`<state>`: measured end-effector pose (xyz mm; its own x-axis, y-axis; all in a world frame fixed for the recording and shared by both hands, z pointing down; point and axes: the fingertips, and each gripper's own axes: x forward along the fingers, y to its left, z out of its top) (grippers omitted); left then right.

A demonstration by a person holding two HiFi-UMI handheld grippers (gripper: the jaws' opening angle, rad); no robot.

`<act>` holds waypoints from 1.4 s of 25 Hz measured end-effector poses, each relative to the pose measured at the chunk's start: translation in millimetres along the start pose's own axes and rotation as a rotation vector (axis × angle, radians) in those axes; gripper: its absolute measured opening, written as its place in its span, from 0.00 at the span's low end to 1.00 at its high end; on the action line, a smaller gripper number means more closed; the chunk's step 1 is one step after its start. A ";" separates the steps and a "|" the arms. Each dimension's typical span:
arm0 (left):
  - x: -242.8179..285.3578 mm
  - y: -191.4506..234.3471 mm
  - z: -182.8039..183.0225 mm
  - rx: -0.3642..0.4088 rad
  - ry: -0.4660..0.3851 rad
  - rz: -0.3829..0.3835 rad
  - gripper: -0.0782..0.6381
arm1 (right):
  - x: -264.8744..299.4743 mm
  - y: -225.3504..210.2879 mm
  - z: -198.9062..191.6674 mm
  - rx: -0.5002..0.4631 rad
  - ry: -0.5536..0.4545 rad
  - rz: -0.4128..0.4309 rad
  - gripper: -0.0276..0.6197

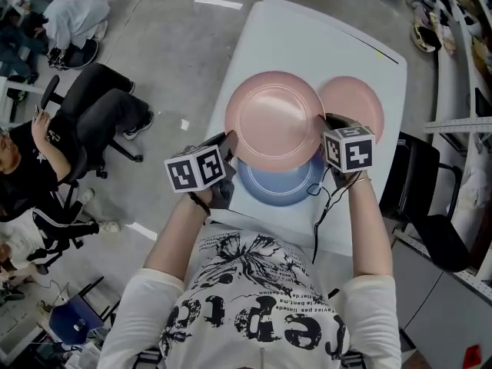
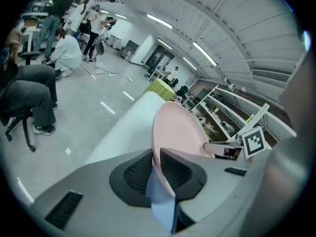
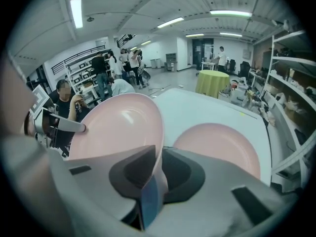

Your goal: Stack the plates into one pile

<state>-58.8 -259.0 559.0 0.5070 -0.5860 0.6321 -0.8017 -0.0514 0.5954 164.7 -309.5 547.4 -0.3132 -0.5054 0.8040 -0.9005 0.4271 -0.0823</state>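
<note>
Left gripper / right gripper: jaws pinching pink plate rim | over blue plate

Held between the left gripper and the right gripper, the pink plate is smooth with a soft satin sheen, like plastic or glazed ware. The blue plate beneath both grippers and the second pink plate beyond the right gripper share that finish. The grippers have matt grey plastic shells; their dark pads look finely textured. The table below is smooth matt white. The shirt behind the grippers is printed cloth.
</note>
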 end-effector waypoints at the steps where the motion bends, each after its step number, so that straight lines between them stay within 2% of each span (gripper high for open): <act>1: -4.0 -1.1 -8.0 -0.004 0.004 -0.003 0.18 | -5.4 3.4 -11.1 0.008 0.001 0.000 0.12; 6: -20.1 3.5 -43.3 0.019 0.035 0.030 0.17 | -23.6 20.6 -61.0 0.068 0.023 0.011 0.13; 12: -29.9 2.2 -80.0 0.032 0.069 0.027 0.16 | -35.4 34.2 -112.0 0.127 0.058 0.019 0.13; 20: -32.7 1.8 -108.0 0.089 0.111 0.025 0.16 | -49.1 44.9 -155.7 0.195 0.089 0.027 0.14; 25: -22.4 3.1 -114.9 0.153 0.127 0.065 0.17 | -50.6 42.7 -165.3 0.231 0.093 0.032 0.14; 35: -17.7 1.1 -107.4 0.272 0.126 0.136 0.19 | -43.2 32.5 -161.9 0.136 0.103 -0.075 0.16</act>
<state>-34.6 -161.8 601.7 0.4110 -0.4986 0.7632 -0.9114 -0.2038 0.3576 197.9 -152.4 605.3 -0.2179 -0.4498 0.8661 -0.9548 0.2823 -0.0936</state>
